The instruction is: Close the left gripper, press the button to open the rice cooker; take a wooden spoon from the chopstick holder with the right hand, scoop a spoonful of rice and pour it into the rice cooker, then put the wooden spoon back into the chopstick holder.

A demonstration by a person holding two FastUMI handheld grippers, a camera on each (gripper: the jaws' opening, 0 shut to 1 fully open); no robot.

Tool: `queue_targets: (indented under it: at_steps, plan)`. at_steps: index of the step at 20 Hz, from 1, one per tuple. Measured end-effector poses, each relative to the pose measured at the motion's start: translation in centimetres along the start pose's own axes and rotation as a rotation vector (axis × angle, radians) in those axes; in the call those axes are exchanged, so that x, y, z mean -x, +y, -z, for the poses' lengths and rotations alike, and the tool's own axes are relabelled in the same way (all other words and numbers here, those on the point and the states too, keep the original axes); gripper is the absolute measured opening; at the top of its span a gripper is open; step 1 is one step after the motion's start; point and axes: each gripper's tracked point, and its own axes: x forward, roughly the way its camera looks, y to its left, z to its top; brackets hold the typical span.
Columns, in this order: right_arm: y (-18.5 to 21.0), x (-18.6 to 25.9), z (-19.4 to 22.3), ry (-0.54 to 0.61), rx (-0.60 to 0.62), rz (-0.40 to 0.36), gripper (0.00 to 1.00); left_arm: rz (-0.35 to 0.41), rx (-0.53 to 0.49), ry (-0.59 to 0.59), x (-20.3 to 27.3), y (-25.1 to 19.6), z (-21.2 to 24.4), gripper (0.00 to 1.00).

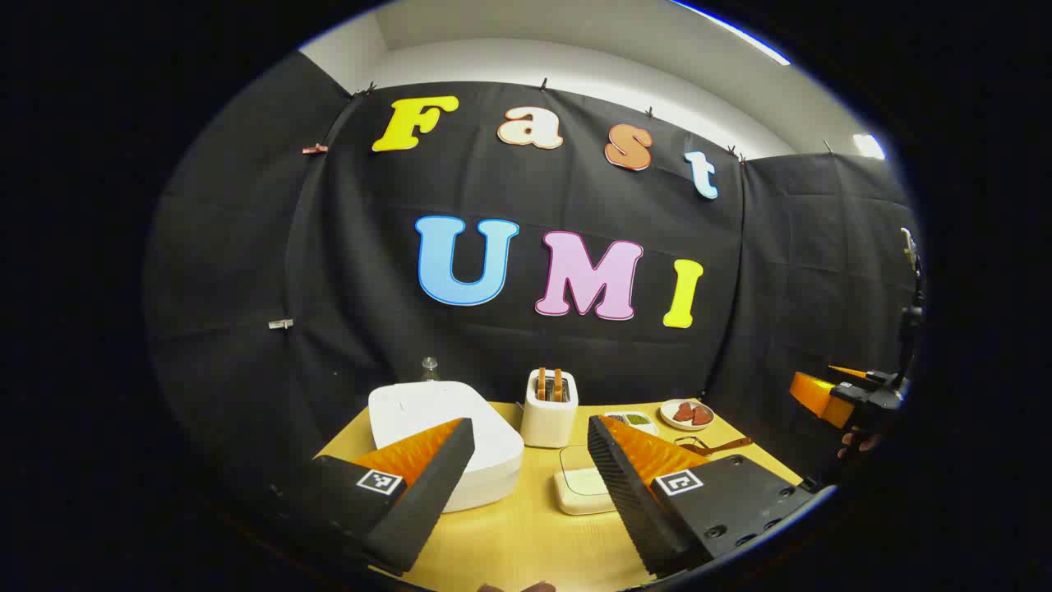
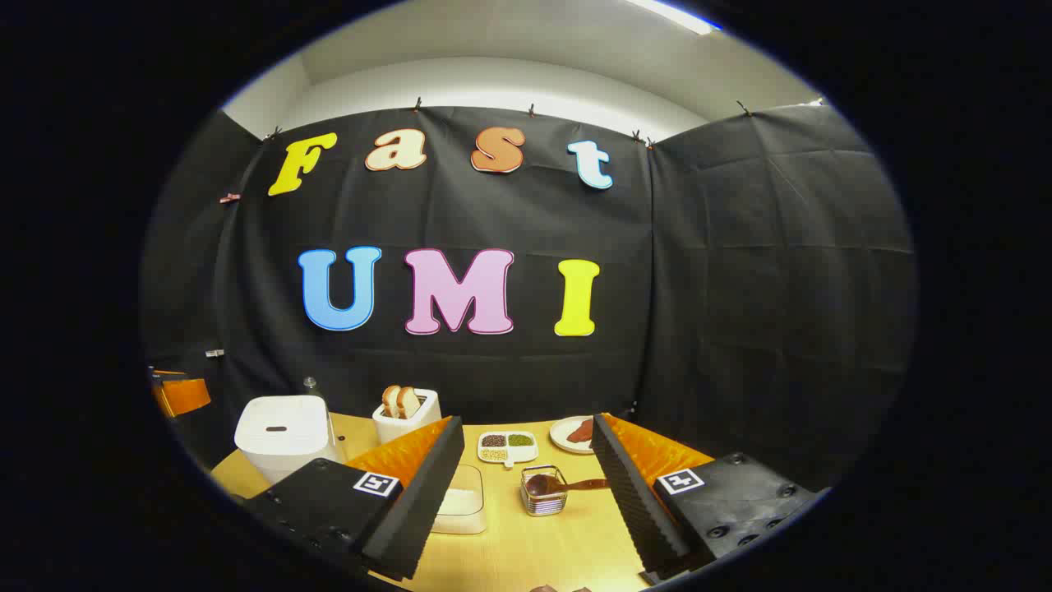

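Task stage: judged to be at the very start. Nothing of the task is seen to be done.

Left claw [image 1: 526, 460]: held wide, nothing gripped, raised above the yellow wooden bench [image 1: 509, 543]. The closing step is not yet made. The white square-topped rice cooker [image 1: 448, 436] is found just ahead of the claw, behind its left finger, lid down. The button cannot be made out in the left gripper view.

Right claw [image 2: 526, 469]: also held wide and empty. Between its fingers and a little ahead, a small wire-mesh chopstick holder [image 2: 542, 493] is seen, with the brown wooden spoon [image 2: 563, 484] laid in it, handle pointing toward the right finger. Beside the left finger, a clear shallow container of white rice [image 2: 460, 501] is noted. The rice cooker [image 2: 281, 440] is placed farther off to the left.

Also recorded beyond the claw: a white toaster with two bread slices [image 2: 404, 415], a divided white dish of grains [image 2: 507, 446].

Left to do, by judgement: claw closing, button press, spoon pick-up, scoop, pour, return.
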Motion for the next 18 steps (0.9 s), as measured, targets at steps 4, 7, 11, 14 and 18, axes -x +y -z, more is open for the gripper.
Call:
queue_targets:
  at_steps: [4, 7, 11, 14, 18]
  plan:
    - [-0.3, -0.5, 0.1, -0.013, -0.009, -0.004, 0.98, -0.007, -0.028, -0.022, -0.4, -0.6, -0.5, 0.96]
    - [-0.7, -1.1, -0.5, -0.028, -0.003, -0.012, 0.98, -0.005, -0.021, -0.020, -0.9, -1.3, -0.5, 0.96]
    - [-1.2, -2.5, -0.8, -0.034, 0.001, -0.026, 0.98, -0.012, -0.028, -0.023, -1.8, -1.8, -0.8, 0.95]
    - [-1.3, -3.4, -0.9, -0.039, 0.007, -0.039, 0.98, -0.019, -0.020, -0.012, -2.7, -2.3, -0.7, 0.96]
    - [-1.6, -4.4, -0.3, -0.028, 0.006, -0.057, 0.98, -0.031, -0.014, 0.001, -3.6, -2.9, -0.6, 0.96]
